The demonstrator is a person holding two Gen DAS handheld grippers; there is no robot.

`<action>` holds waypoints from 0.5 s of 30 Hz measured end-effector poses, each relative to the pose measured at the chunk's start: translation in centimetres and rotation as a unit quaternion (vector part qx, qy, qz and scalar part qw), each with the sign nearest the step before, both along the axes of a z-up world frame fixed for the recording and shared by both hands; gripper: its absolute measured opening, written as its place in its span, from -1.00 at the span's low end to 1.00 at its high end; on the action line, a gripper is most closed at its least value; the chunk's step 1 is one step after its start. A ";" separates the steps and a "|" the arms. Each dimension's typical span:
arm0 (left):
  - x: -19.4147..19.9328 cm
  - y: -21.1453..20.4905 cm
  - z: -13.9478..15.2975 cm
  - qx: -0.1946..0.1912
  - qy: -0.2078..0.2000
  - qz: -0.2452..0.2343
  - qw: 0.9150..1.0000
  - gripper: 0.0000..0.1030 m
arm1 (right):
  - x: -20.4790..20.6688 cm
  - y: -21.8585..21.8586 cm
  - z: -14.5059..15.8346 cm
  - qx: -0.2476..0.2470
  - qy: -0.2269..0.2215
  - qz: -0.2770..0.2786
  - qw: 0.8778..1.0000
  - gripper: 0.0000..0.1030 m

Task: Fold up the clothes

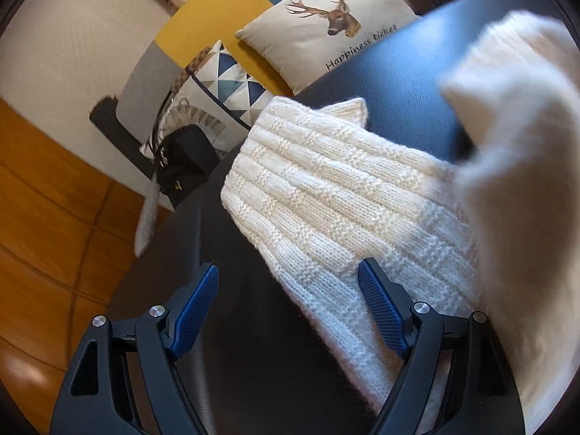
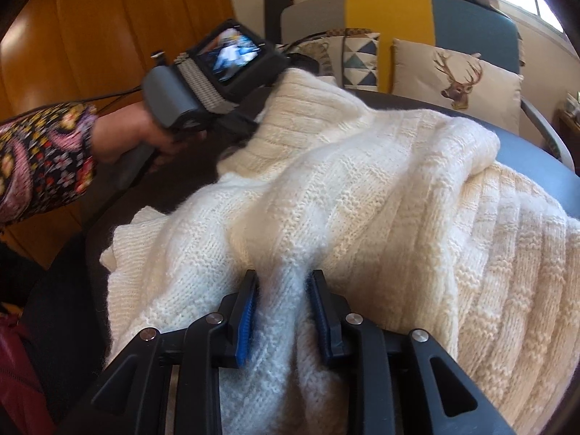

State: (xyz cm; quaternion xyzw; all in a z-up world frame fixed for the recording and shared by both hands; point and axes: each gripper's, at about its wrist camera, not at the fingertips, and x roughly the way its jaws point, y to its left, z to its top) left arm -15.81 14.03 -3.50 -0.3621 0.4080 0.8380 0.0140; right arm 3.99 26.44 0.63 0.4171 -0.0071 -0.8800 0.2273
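A cream knitted sweater (image 2: 380, 195) lies on a dark round table (image 2: 536, 152). My right gripper (image 2: 282, 279) is shut on a bunched fold of the sweater and lifts it above the rest. In the left wrist view a flat part of the sweater (image 1: 326, 188) lies across the table (image 1: 406, 83), and the lifted part hangs blurred at the right (image 1: 514, 145). My left gripper (image 1: 288, 275) is open and empty. Its right finger sits over the sweater's near edge, its left finger over bare table. The left gripper's body (image 2: 217, 79) shows in the right wrist view, held at the sweater's far left.
A sofa (image 2: 395, 14) with a deer cushion (image 2: 456, 72) and a triangle-pattern cushion (image 2: 359, 58) stands behind the table. A black bag (image 1: 185, 163) sits by the sofa. Wooden floor (image 1: 47, 217) lies to the left of the table's edge.
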 end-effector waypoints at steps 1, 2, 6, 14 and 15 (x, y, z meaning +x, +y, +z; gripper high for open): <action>0.2 -0.7 0.0 -0.013 0.001 0.000 1.000 0.58 | -0.5 -0.1 0.0 0.000 -0.005 -0.011 1.000 -0.48; 0.1 -1.4 0.0 -0.019 0.000 0.005 1.000 0.59 | -1.2 -0.6 0.2 0.003 -0.011 -0.018 1.000 -0.48; -0.4 -5.5 0.1 -0.041 0.000 0.045 0.998 0.59 | -3.6 -2.4 0.8 0.009 -0.030 -0.040 0.999 -0.48; -2.1 -17.3 0.4 0.050 -0.034 0.177 0.982 0.62 | -6.1 -6.6 0.8 -0.020 -0.047 -0.046 0.998 -0.20; -2.0 -17.7 0.5 0.058 -0.033 0.177 0.982 0.68 | -6.4 -7.2 0.8 -0.017 -0.046 -0.045 0.998 -0.14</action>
